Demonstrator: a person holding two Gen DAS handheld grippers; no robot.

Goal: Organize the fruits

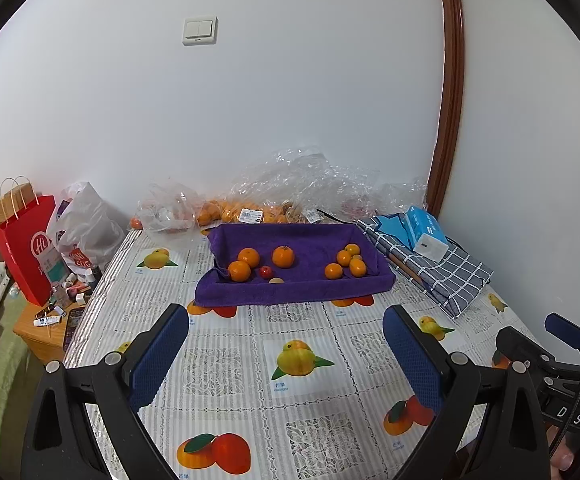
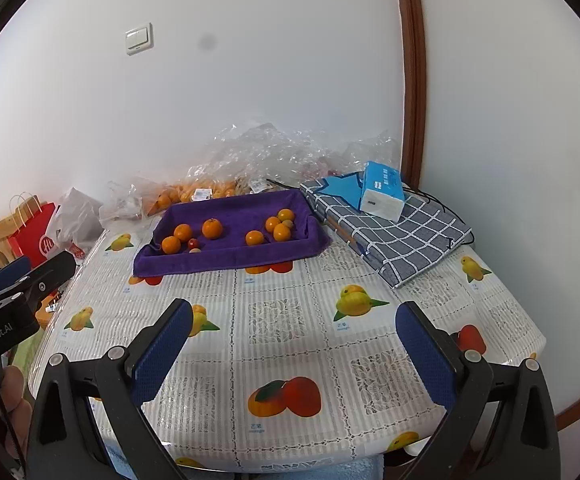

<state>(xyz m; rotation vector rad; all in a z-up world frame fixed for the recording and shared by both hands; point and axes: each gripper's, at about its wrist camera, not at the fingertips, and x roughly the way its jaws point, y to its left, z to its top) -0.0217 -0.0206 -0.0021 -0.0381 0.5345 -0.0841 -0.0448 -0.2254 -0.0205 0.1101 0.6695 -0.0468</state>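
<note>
A purple towel-lined tray (image 1: 290, 292) (image 2: 225, 260) sits at the far middle of the table. In its left part lie three oranges (image 1: 248, 258) (image 2: 183, 233), a small red fruit (image 1: 265, 271) (image 2: 193, 243) and a small pale fruit (image 1: 276, 280). In its right part lies a cluster of several small oranges (image 1: 345, 259) (image 2: 278, 226). My left gripper (image 1: 285, 320) is open and empty, above the tablecloth well short of the tray. My right gripper (image 2: 294, 316) is open and empty, also short of the tray.
Clear plastic bags with more oranges (image 1: 245, 210) (image 2: 193, 192) lie against the wall behind the tray. A folded checked cloth (image 1: 442, 272) (image 2: 402, 236) with a blue tissue pack (image 1: 426, 232) (image 2: 382, 192) lies right of the tray. A red paper bag (image 1: 25, 248) stands off the table's left edge.
</note>
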